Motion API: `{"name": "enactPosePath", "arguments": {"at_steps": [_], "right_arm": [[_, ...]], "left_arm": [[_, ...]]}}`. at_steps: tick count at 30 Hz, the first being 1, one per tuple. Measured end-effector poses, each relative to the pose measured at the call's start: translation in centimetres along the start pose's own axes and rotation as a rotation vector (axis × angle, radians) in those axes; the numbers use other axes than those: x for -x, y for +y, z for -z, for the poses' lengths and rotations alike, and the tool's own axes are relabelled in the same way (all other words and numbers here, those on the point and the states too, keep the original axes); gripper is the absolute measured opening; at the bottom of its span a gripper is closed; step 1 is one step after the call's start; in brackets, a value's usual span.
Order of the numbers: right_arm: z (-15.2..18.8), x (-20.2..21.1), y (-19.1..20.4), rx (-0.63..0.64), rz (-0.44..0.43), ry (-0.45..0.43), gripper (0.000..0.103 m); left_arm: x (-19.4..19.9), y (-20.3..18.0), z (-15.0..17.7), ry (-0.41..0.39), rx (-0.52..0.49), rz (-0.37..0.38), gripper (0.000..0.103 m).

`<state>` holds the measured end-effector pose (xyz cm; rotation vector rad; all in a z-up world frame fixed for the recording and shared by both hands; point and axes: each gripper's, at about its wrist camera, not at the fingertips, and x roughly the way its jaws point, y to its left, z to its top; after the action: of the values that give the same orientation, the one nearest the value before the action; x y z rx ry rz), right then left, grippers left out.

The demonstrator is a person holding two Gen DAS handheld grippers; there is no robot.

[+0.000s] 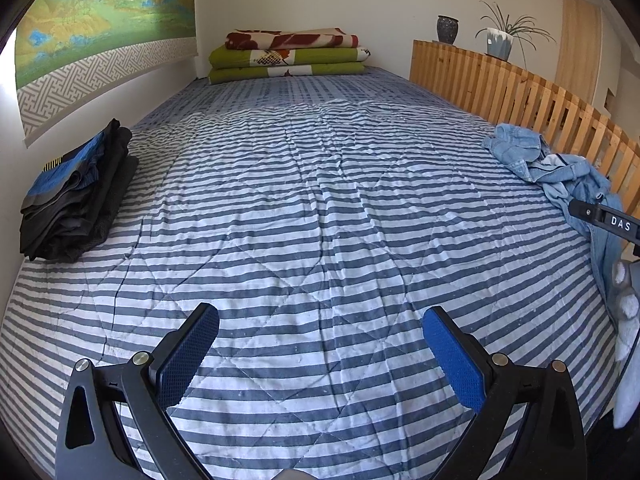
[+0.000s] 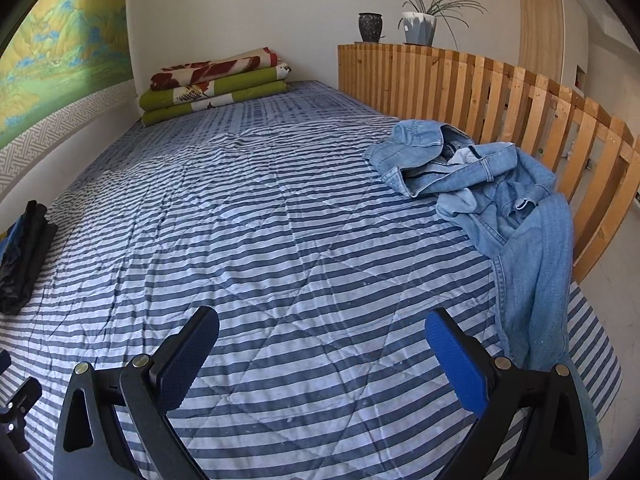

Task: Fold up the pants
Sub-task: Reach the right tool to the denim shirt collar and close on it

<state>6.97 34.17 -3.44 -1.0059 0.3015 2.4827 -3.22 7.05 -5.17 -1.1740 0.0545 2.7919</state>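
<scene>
The light blue denim pants lie crumpled in a heap on the right side of the bed, close against the wooden slatted rail. The waistband end is bunched up toward the far end, with a bit of pale lining showing in the folds, and one leg trails toward the camera and hangs over the near right edge of the mattress, its end cut off by the frame. How the second leg lies is hard to make out inside the bundle. In the left wrist view the same pants sit at the far right, partly hidden by a black gripper part marked "DAS".

The right gripper hovers above the striped quilt with its jaws spread wide and nothing between the blue pads; the hanging pant leg is just beside its right finger, though contact cannot be judged. The left gripper is likewise wide open and empty over the bare middle of the quilt, well apart from the pants.

A stack of folded dark clothes rests at the left edge by the wall. Folded blankets lie at the far end, and two pots stand on the rail's top.
</scene>
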Motion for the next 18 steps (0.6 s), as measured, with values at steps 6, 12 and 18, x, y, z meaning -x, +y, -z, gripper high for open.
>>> {"name": "enactPosePath", "arguments": {"at_steps": [6, 12, 18], "right_arm": [[-4.1, -4.2, -6.2, -0.115, 0.060, 0.064, 0.092], [-9.2, -7.4, -7.8, -0.018, 0.111, 0.030, 0.091], [-13.2, -14.5, -8.1, 0.056, 0.143, 0.100, 0.074]], "left_arm": [[-1.8, 0.0, -0.6, 0.006, 0.004, -0.025, 0.103], [-4.0, 0.8, -0.7, 0.043, 0.013, -0.046, 0.103], [-6.0, 3.0, -0.5, 0.087, 0.055, -0.065, 0.103]]}}
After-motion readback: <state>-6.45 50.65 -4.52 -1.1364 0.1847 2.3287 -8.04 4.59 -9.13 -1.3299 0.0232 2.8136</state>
